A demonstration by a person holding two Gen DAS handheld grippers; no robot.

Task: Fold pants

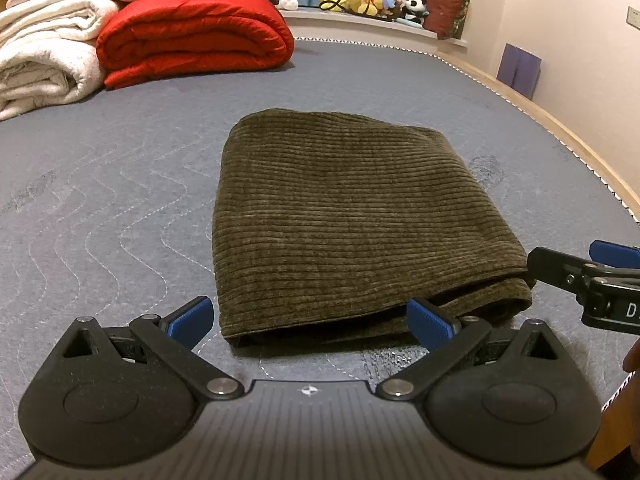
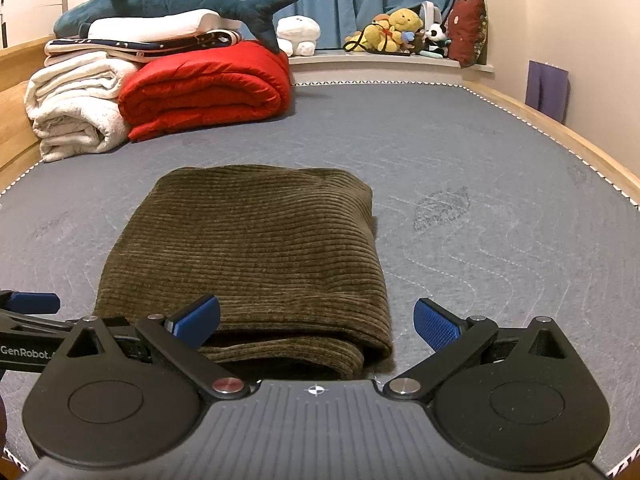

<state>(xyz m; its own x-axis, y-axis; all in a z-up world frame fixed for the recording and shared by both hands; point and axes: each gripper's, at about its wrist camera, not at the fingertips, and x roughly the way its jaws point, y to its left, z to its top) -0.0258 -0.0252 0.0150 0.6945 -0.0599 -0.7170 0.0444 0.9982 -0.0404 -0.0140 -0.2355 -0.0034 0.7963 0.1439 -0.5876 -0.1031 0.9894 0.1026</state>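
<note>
Left wrist view shows my left gripper (image 1: 310, 322) spread wide and holding nothing, poised at the near edge of the olive corduroy pants (image 1: 352, 216). My right gripper (image 2: 316, 320) is equally wide and empty at the same edge. The pants lie on the grey mattress (image 2: 480, 152) as a compact, layered rectangle, stacked folds showing at the near end. I judge the folding essentially done; at most a little squaring up remains.

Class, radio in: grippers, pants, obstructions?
Left gripper open, right gripper open. Corduroy pants folded on mattress. Nothing in the way.
</note>
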